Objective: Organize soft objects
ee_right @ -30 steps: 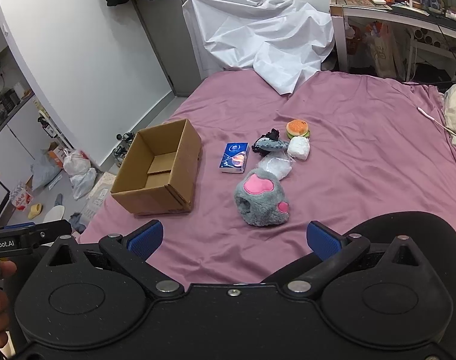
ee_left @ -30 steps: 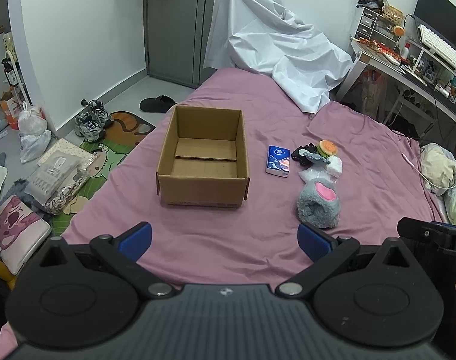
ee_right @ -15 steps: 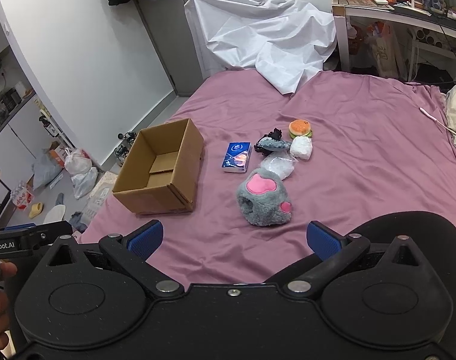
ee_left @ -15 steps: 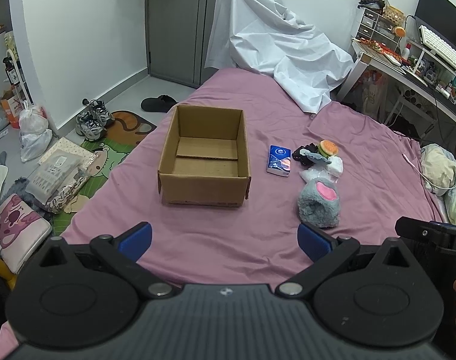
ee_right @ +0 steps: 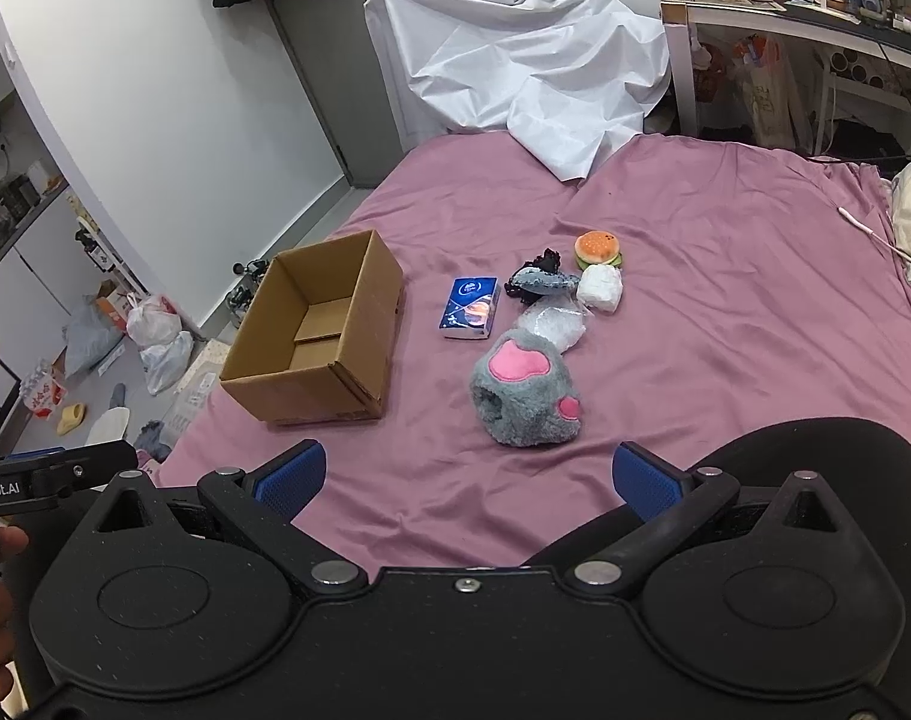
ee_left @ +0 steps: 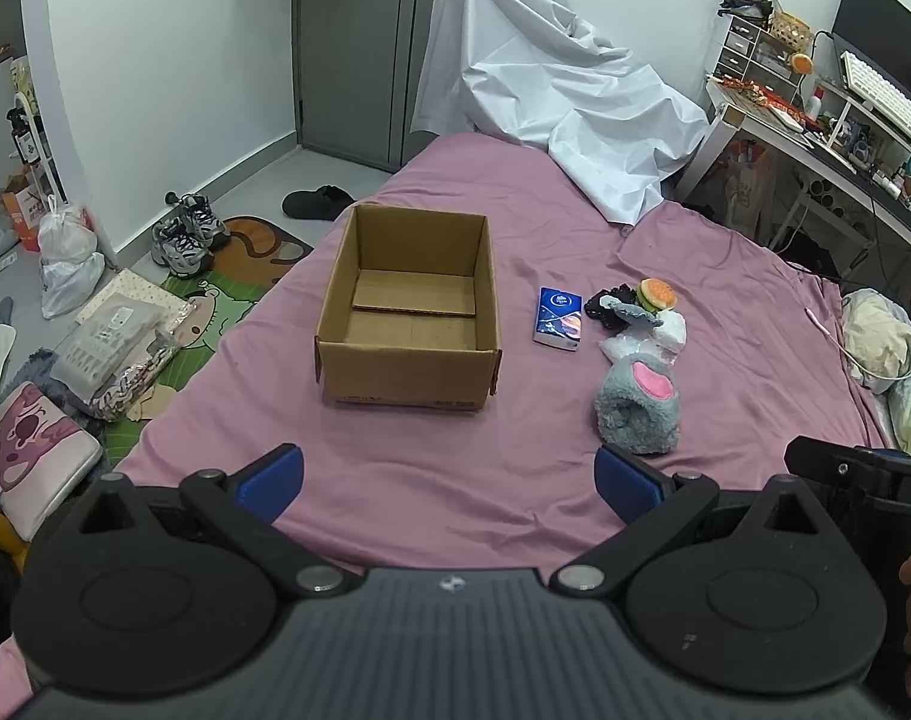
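Note:
An open, empty cardboard box (ee_left: 408, 313) (ee_right: 320, 330) sits on the purple bed. To its right lie a blue tissue pack (ee_left: 559, 318) (ee_right: 471, 307), a grey plush paw with pink pads (ee_left: 638, 399) (ee_right: 526, 395), a clear plastic bag (ee_right: 550, 324), a dark grey soft toy (ee_right: 539, 282), a white soft lump (ee_right: 600, 289) and a burger toy (ee_left: 656, 295) (ee_right: 599, 248). My left gripper (ee_left: 449, 474) is open and empty above the bed's near edge. My right gripper (ee_right: 470, 474) is open and empty, just short of the plush paw.
A white sheet (ee_left: 551, 102) is draped at the bed's far end. A cluttered desk (ee_left: 827, 120) stands to the right. Shoes (ee_left: 182, 234), bags and a mat lie on the floor to the left. A pillow (ee_left: 887, 348) and a cable lie at the bed's right side.
Both grippers have moved slightly forward toward the objects. Both stay open and empty. Nothing on the bed has moved.

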